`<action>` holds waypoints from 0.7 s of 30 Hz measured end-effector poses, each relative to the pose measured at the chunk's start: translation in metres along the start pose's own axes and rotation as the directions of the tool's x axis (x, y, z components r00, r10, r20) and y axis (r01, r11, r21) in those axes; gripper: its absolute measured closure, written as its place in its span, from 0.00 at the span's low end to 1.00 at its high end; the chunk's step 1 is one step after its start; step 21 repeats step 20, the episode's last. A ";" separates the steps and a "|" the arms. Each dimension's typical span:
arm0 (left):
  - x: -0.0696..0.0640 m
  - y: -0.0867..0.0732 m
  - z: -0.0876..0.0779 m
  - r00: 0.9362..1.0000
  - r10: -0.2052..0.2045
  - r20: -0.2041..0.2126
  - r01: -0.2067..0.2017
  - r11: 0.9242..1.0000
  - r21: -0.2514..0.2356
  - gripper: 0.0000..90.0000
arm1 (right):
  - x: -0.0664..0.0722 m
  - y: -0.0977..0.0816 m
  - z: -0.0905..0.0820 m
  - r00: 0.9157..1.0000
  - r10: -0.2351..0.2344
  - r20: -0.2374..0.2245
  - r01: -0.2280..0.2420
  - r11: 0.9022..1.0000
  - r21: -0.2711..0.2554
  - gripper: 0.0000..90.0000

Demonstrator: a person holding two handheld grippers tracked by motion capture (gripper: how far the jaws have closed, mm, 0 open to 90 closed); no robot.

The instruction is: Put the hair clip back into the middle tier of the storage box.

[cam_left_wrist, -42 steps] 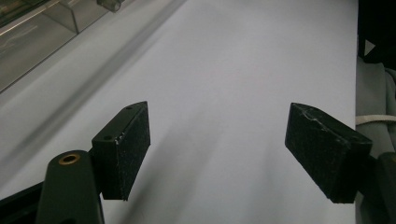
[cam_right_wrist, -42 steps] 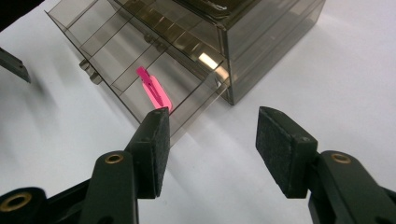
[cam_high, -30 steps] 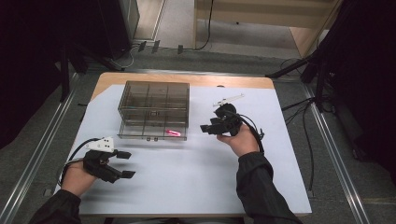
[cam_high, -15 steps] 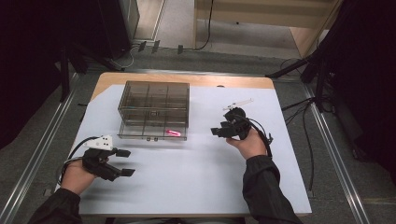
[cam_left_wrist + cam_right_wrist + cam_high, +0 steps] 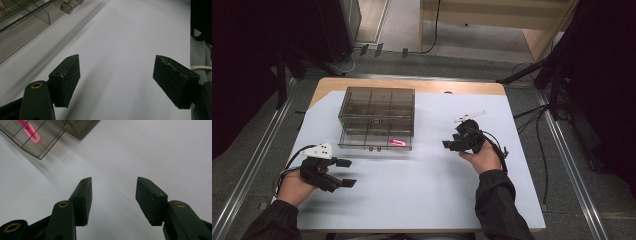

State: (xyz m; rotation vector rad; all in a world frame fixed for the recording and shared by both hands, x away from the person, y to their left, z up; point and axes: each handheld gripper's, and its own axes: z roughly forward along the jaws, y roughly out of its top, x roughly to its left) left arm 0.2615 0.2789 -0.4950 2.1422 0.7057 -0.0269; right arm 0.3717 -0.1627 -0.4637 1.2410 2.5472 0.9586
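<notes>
A smoky clear compartment box [image 5: 377,117] sits on the white table sheet [image 5: 422,180], toward the back left. A pink clip-like piece [image 5: 397,143] lies in its front right compartment, also seen as the pink piece [image 5: 32,133]. My left gripper [image 5: 346,173] rests near the front left, open, jaws wide apart over bare sheet [image 5: 117,72]. My right gripper [image 5: 449,145] hovers right of the box, open and empty, its jaws pointing left toward the box corner [image 5: 80,135].
The box front with round knobs [image 5: 66,7] lies beyond the left gripper. The wooden table edge [image 5: 412,85] shows behind the sheet. Cables [image 5: 537,150] trail off the right side; metal rails [image 5: 257,165] flank the table.
The right gripper has drawn back to the right, away from the box. The left gripper has stayed in place.
</notes>
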 end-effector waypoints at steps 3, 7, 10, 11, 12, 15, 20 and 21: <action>0.000 0.000 0.000 1.000 -0.001 -0.004 0.001 1.000 0.003 0.25 | 0.000 -0.001 0.001 1.000 -0.002 0.002 0.002 1.000 0.005 0.54; 0.002 0.000 0.001 1.000 -0.019 -0.012 0.019 1.000 0.002 0.25 | 0.001 -0.002 0.006 1.000 -0.017 -0.001 0.017 1.000 0.026 0.56; 0.001 0.000 0.000 1.000 -0.015 -0.013 0.015 1.000 0.000 0.25 | 0.002 -0.002 0.008 1.000 -0.020 -0.008 0.020 1.000 0.024 0.55; 0.001 0.000 0.000 1.000 -0.015 -0.014 0.015 1.000 -0.002 0.25 | 0.002 -0.002 0.007 1.000 -0.014 -0.008 0.014 1.000 0.025 0.55; 0.001 0.000 0.000 1.000 -0.018 -0.013 0.018 1.000 -0.004 0.25 | 0.003 -0.002 0.007 1.000 -0.015 -0.007 0.015 1.000 0.025 0.55; 0.001 0.001 0.000 0.999 -0.032 -0.021 0.032 0.999 -0.013 0.25 | 0.002 -0.002 0.006 1.000 -0.015 -0.007 0.016 1.000 0.023 0.55; 0.003 0.000 0.002 0.999 -0.035 -0.027 0.035 0.999 -0.007 0.25 | 0.001 -0.002 0.006 1.000 -0.016 -0.007 0.016 1.000 0.018 0.55; 0.003 0.000 0.002 0.999 -0.035 -0.027 0.035 0.999 -0.007 0.25 | 0.001 -0.002 0.006 1.000 -0.016 -0.007 0.016 1.000 0.018 0.55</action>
